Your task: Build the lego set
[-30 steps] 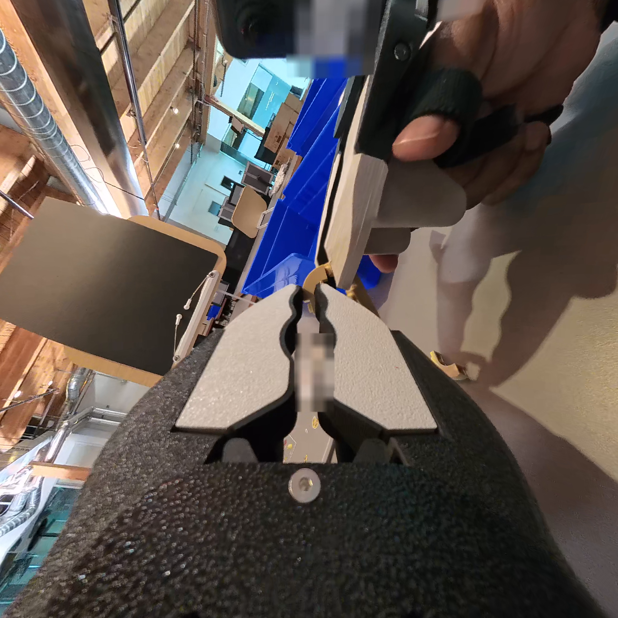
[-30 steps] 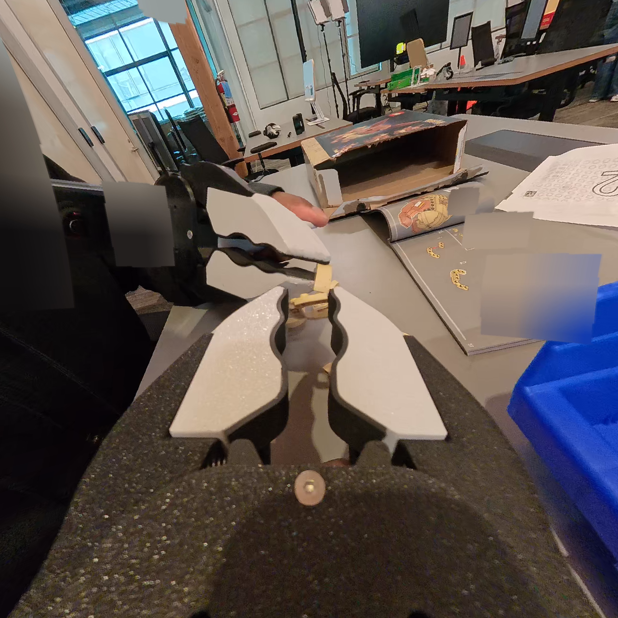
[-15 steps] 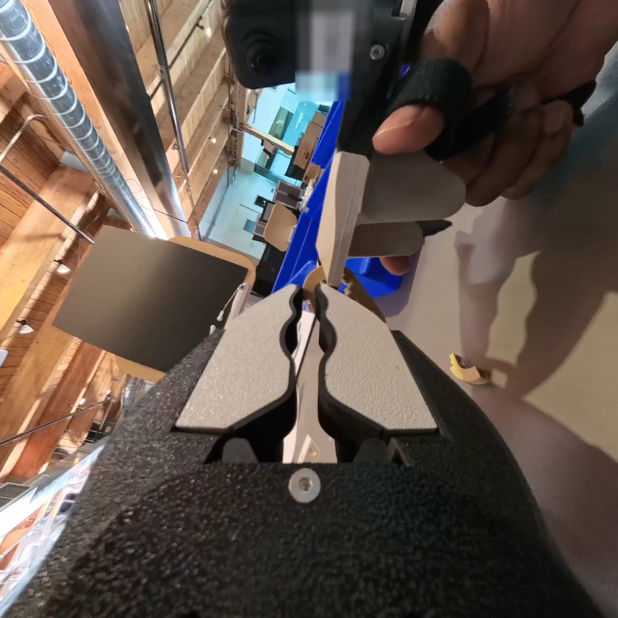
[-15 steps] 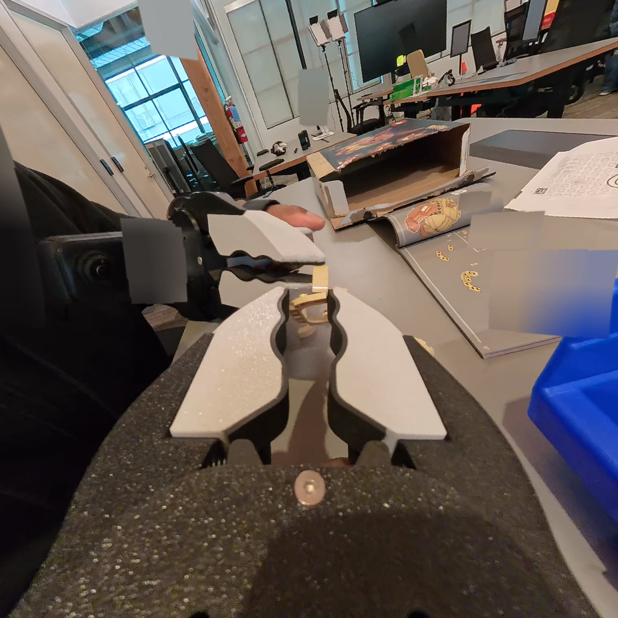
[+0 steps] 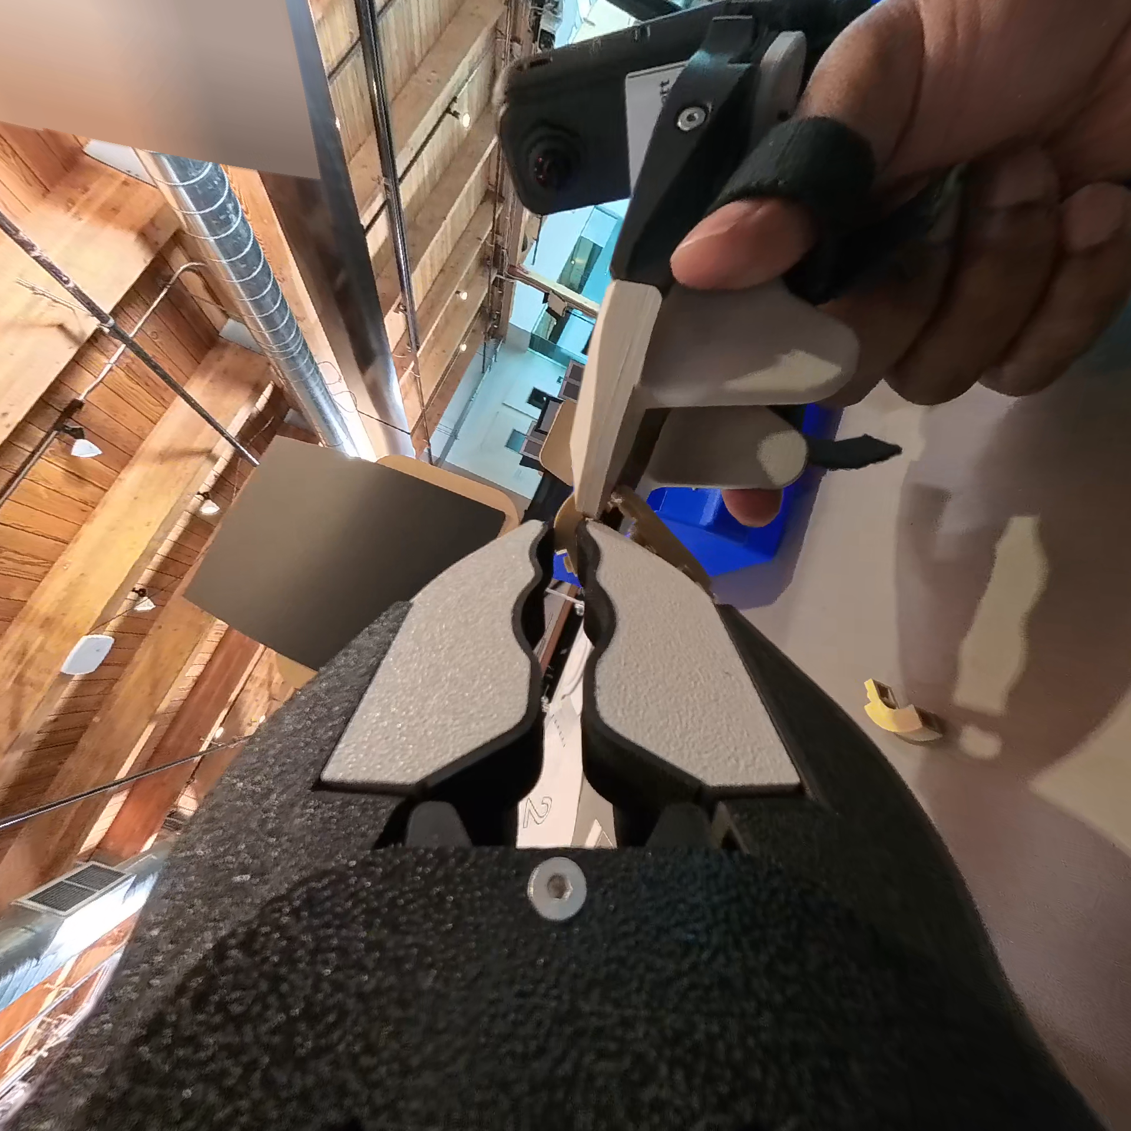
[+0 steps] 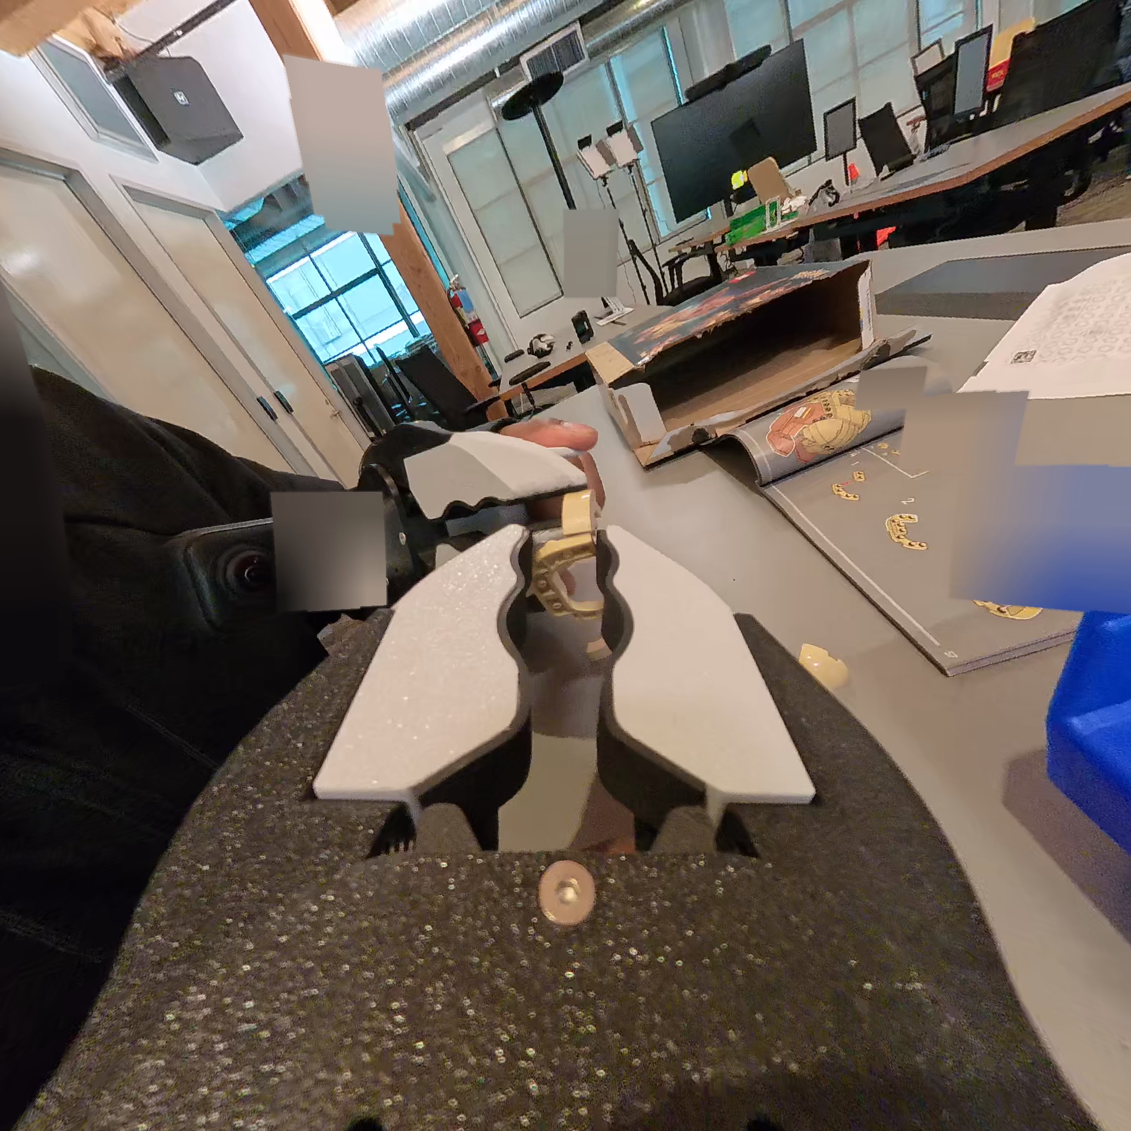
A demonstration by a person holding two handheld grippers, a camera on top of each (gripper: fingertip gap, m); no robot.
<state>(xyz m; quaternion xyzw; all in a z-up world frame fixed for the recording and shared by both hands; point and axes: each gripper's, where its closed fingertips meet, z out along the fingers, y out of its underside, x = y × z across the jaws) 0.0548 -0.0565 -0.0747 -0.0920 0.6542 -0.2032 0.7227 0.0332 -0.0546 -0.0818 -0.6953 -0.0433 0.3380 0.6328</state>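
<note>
Tan plastic fills both my grips: the right gripper point(image 6: 566, 538) pinches a curved gold brick piece point(image 6: 560, 578), the left gripper point(image 5: 566, 526) a small tan brick point(image 6: 578, 511), both held above the grey table point(image 6: 734, 551). I judge that pressing them together off-line could twist either piece out of its thin hold and drop it beside the loose tan piece point(image 6: 823, 664), short of the open booklet point(image 6: 918, 532).

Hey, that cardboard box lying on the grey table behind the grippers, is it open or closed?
Open. The cardboard box lies on its side on the table, torn end flaps spread, bare brown inside showing.

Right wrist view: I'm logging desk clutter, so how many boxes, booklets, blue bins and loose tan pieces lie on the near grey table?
Box: 1
Booklet: 1
Blue bin: 1
Loose tan piece: 1
Total: 4
</note>
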